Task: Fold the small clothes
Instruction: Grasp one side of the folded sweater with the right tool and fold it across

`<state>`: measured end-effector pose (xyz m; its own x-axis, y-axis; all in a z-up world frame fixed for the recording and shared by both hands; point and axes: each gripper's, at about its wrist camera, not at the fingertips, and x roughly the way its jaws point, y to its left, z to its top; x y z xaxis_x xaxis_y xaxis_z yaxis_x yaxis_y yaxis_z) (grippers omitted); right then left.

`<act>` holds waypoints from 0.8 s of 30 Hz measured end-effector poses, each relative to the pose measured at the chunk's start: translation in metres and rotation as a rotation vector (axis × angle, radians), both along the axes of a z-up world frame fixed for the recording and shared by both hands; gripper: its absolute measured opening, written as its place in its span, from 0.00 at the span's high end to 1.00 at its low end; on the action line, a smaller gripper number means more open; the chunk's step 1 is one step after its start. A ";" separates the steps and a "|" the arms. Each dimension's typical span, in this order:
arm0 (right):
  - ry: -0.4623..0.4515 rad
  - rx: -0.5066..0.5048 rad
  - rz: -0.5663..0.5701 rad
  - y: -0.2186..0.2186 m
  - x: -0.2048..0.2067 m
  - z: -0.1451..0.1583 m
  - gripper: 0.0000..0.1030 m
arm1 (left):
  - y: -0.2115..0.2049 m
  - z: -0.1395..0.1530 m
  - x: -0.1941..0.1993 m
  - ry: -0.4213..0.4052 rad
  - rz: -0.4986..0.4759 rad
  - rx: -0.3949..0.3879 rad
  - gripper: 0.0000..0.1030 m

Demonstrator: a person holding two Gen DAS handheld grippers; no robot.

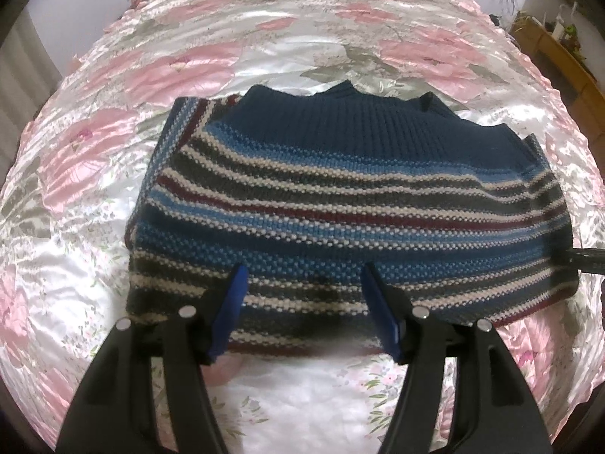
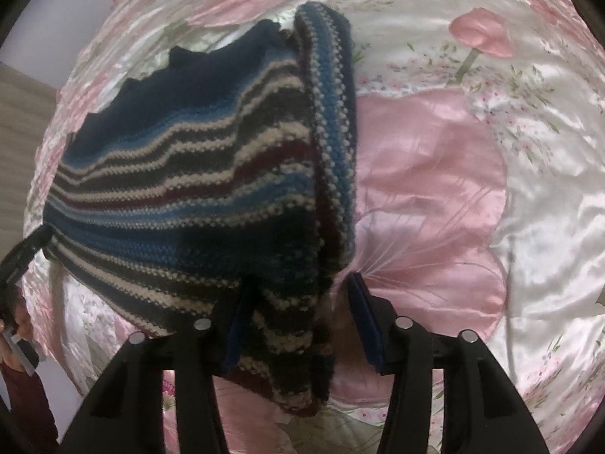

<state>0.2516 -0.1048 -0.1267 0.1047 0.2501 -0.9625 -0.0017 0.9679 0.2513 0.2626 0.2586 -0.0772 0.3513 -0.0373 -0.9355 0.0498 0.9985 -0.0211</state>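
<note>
Striped sweater (image 1: pixel 340 204) laid crosswise on bedspread (image 1: pixel 151 75), collar away, left claw (image 1: pixel 302 283) wide open and empty, right claw (image 2: pixel 298 299) spread around sweater's corner.

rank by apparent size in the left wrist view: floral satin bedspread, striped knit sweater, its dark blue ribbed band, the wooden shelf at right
1. Floral satin bedspread
2. Striped knit sweater
3. Dark blue ribbed band
4. Wooden shelf, smallest, though distance and the frame edge shrink it.

- Bare bedspread (image 1: pixel 124 87) lies open all around the sweater (image 1: pixel 340 204): left, beyond the collar, and near the camera.
- In the right view, wide pink satin right of the sweater (image 2: pixel 196 189) is unobstructed.
- The right tongs (image 1: pixel 582 261) block the sweater's right edge; a hand (image 2: pixel 15 336) sits at its left.
</note>
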 end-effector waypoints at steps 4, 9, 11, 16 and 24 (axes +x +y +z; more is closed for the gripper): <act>0.022 0.041 -0.001 0.004 0.003 -0.001 0.69 | -0.001 0.005 -0.002 -0.015 -0.007 0.001 0.39; 0.012 0.104 -0.002 0.005 0.006 0.010 0.85 | -0.002 0.011 -0.004 -0.036 -0.007 0.008 0.39; -0.021 0.149 -0.007 0.002 0.006 0.022 0.85 | -0.004 0.014 -0.005 -0.047 -0.014 0.014 0.38; -0.016 0.142 -0.021 -0.003 0.005 0.016 0.86 | -0.004 0.016 -0.006 -0.056 -0.018 0.016 0.37; 0.010 0.082 -0.030 -0.007 0.003 -0.010 0.85 | -0.001 0.016 -0.008 -0.059 -0.020 0.006 0.37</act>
